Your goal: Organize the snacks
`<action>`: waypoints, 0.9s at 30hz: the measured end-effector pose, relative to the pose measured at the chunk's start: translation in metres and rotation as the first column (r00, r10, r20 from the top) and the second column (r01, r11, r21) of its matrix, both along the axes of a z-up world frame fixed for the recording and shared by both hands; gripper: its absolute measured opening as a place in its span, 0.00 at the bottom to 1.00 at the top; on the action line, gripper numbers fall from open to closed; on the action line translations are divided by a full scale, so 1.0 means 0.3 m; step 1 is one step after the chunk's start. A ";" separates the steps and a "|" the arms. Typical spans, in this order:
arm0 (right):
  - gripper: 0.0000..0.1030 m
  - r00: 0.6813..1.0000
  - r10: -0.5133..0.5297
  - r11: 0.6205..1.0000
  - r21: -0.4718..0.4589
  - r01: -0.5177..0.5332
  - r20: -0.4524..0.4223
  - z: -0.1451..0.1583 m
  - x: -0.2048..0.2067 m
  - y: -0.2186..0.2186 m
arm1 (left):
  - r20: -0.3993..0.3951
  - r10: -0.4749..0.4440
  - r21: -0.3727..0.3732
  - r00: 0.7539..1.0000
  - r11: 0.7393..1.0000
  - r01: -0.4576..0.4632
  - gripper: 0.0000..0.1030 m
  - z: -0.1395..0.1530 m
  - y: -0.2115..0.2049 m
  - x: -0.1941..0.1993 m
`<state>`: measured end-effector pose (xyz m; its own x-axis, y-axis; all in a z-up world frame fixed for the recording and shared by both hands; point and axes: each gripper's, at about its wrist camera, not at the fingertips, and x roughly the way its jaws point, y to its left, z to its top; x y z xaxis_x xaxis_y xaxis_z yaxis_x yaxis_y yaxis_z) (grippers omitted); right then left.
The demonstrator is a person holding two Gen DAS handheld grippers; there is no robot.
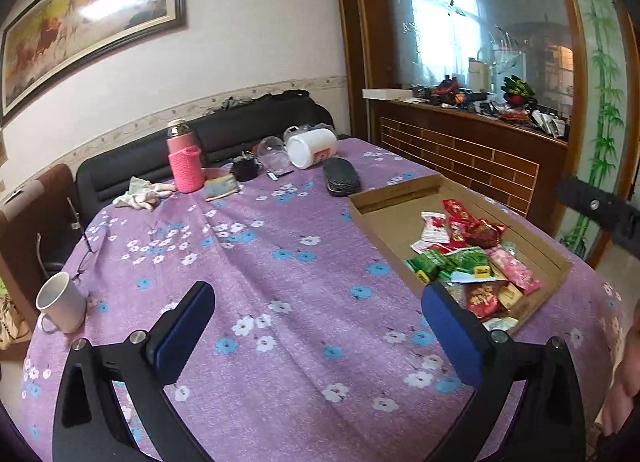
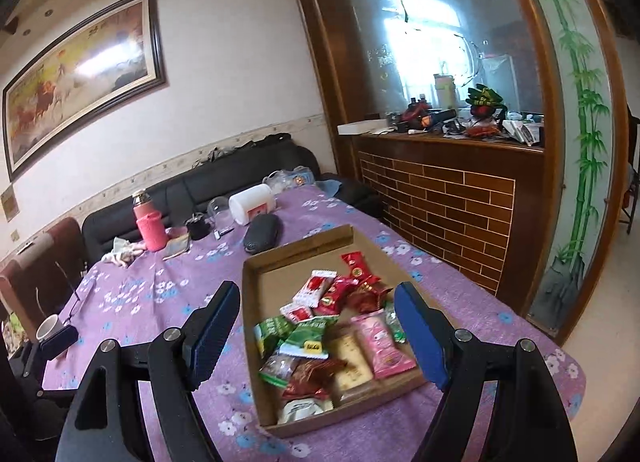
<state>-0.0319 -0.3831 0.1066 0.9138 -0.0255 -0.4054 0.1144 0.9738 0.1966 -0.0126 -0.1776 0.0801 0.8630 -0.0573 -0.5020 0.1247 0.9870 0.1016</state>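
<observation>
A shallow cardboard tray (image 1: 384, 198) (image 2: 304, 250) lies on the purple flowered tablecloth (image 1: 260, 262) and holds several wrapped snacks. Red packets (image 2: 352, 286) (image 1: 476, 230) lie toward its far side. Green ones (image 2: 308, 336) (image 1: 448, 262) and a pink one (image 2: 380, 342) (image 1: 516, 270) sit nearer. My right gripper (image 2: 318, 294) is open above the tray's near half, with nothing between its blue pads. My left gripper (image 1: 316, 294) is open wide over bare cloth to the left of the tray, and it is empty too.
A white mug (image 1: 60, 302) stands near the table's left edge, beside a pair of glasses (image 1: 86, 250). At the far end are a pink flask (image 1: 184, 162), a white jar on its side (image 1: 312, 148), a black case (image 1: 340, 182) and a crumpled cloth (image 1: 140, 194). A wooden counter (image 2: 440, 190) flanks the right.
</observation>
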 end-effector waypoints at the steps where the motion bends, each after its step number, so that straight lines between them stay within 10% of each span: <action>1: 0.81 1.000 -0.002 1.000 -0.001 0.002 -0.004 -0.005 -0.001 -0.001 | -0.011 -0.008 0.007 1.000 1.000 0.008 1.00 -0.003 -0.007 0.005; 8: 0.81 1.000 -0.008 1.000 0.004 0.008 -0.018 -0.030 0.003 0.002 | 0.005 0.024 0.124 1.000 0.992 -0.025 1.00 -0.034 -0.054 -0.007; 27: 0.87 0.999 -0.034 0.999 -0.043 0.032 -0.040 -0.092 0.033 0.081 | -0.096 0.057 0.058 0.994 0.997 -0.051 1.00 -0.132 -0.015 0.060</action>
<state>-0.0220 -0.3588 0.0790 0.8950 -0.0734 -0.4400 0.1538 0.9767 0.1499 0.0052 -0.1822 0.0404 0.8110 0.0184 -0.5848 0.0831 0.9857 0.1464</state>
